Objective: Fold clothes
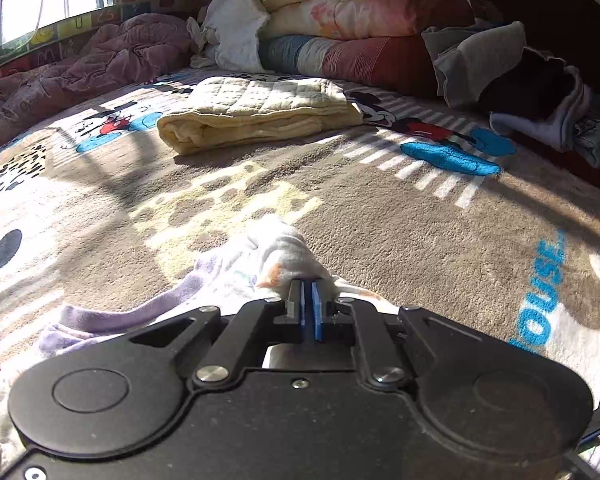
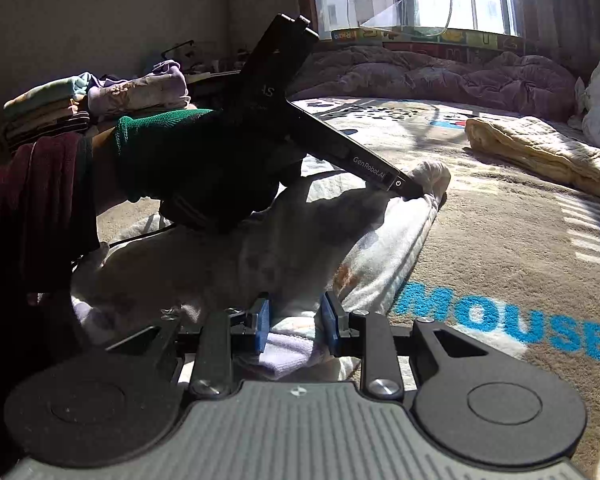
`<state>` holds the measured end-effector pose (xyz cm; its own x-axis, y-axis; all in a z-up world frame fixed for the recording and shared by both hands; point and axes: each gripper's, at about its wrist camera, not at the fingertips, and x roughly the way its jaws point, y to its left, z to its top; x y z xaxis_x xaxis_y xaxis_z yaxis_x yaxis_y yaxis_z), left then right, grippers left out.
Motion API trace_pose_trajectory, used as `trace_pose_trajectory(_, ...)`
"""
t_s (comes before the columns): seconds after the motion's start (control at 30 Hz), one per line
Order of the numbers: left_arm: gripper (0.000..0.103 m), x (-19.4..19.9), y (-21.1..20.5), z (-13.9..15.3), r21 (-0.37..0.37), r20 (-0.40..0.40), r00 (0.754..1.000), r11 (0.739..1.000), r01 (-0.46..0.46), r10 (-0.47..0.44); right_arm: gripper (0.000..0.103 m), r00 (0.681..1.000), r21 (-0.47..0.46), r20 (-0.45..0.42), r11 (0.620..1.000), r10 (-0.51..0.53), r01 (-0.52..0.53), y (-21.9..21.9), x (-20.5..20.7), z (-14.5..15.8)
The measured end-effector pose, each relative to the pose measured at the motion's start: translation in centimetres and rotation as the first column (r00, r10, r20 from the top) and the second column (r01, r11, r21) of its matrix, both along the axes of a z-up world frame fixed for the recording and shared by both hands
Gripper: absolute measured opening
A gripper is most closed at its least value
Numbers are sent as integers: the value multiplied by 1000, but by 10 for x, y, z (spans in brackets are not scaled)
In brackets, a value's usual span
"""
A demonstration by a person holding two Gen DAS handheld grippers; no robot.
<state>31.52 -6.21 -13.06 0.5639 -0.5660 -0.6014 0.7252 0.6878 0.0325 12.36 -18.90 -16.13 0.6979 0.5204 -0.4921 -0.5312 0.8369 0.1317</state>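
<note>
A small white garment with lilac trim and pale prints (image 1: 236, 268) lies on the cartoon-print bed blanket (image 1: 380, 232). My left gripper (image 1: 309, 292) is shut on a bunched corner of it. In the right wrist view the same garment (image 2: 380, 248) lies spread before me, and the left gripper (image 2: 414, 192) pinches its far corner, held by a gloved hand (image 2: 204, 168). My right gripper (image 2: 294, 322) is open, its blue pads either side of the garment's lilac cuff (image 2: 288, 354), apart from it.
A folded yellow quilted piece (image 1: 260, 116) lies further up the bed. Stacked bedding (image 1: 340, 12) and loose clothes (image 1: 540, 92) sit at the head. A purple quilt (image 2: 440, 76) lines the window side. A pile of folded clothes (image 2: 80, 100) sits at the left.
</note>
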Motion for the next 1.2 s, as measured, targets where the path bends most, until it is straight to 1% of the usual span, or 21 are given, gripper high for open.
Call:
trace_pose_trajectory(0.07,7,-5,5,23,-24,33,999,1000,4,-3,29,1000,-3,7,1000,-10,10,2,-1,1)
trace_pose_trajectory(0.13,7,-7,0,39,-12,69,997,999,32,-31,29,1000,-16,20,1000,-16,16,5,-4,1)
trace_pose_trajectory(0.23,7,8,-18,24,79,68,997,996,34,-40,29,999,-34,39,999,-24,25,8,-8,0)
trace_pose_trajectory(0.3,10,18,-27,9,134,57,998,991,28,-36,29,999,-30,37,999,-24,25,8,-9,0)
trace_pose_trajectory(0.37,11,25,-28,-9,142,34,999,990,15,-20,29,999,-29,31,999,-24,25,8,-9,0)
trace_pose_trajectory(0.47,15,25,-23,-9,134,26,1000,991,-21,18,29,999,-28,24,999,-24,25,8,-8,-1)
trace_pose_trajectory(0.53,35,24,-17,-4,120,25,997,990,-74,72,29,999,-31,23,999,-23,24,9,-8,-1)
trace_pose_trajectory(0.57,42,22,-11,2,100,29,995,990,-97,95,29,999,-31,24,999,-25,26,9,-8,-2)
trace_pose_trajectory(0.67,41,-2,24,31,-16,26,983,983,-182,182,29,998,-36,47,999,-35,37,9,-13,-1)
trace_pose_trajectory(0.7,38,-15,36,41,-43,33,977,977,-210,211,29,998,-39,58,998,-39,42,9,-15,-1)
trace_pose_trajectory(0.8,38,-67,73,61,-99,73,956,956,-276,284,31,994,-43,96,997,-56,60,11,-20,6)
trace_pose_trajectory(0.83,38,-88,88,64,-132,79,944,942,-310,321,34,991,-30,114,997,-67,71,10,-24,11)
trace_pose_trajectory(0.87,42,-105,101,65,-164,81,931,926,-340,356,36,989,-21,126,996,-78,82,10,-28,14)
trace_pose_trajectory(0.9,54,-119,115,62,-208,70,913,901,-380,401,37,985,-13,146,995,-91,94,10,-35,18)
trace_pose_trajectory(0.93,59,-133,132,57,-265,49,886,861,-433,461,37,981,-4,165,994,-104,106,10,-43,22)
trace_pose_trajectory(0.97,61,-145,151,50,-320,8,858,814,-485,514,37,979,-2,174,994,-105,107,11,-50,24)
trace_pose_trajectory(1.0,61,-149,169,43,-361,-62,834,767,-530,547,37,979,-3,174,994,-105,108,13,-55,26)
trace_pose_trajectory(1.03,61,-149,187,35,-388,-144,815,726,-568,561,38,979,-4,173,994,-106,108,14,-61,27)
trace_pose_trajectory(1.07,61,-151,205,29,-411,-202,788,680,-607,581,38,979,-4,172,994,-107,109,16,-66,28)
trace_pose_trajectory(1.13,61,-157,237,20,-447,-265,725,585,-676,636,38,981,7,157,994,-111,112,18,-74,30)
trace_pose_trajectory(1.2,61,-161,263,12,-469,-327,669,500,-728,668,38,982,25,147,993,-120,118,19,-81,31)
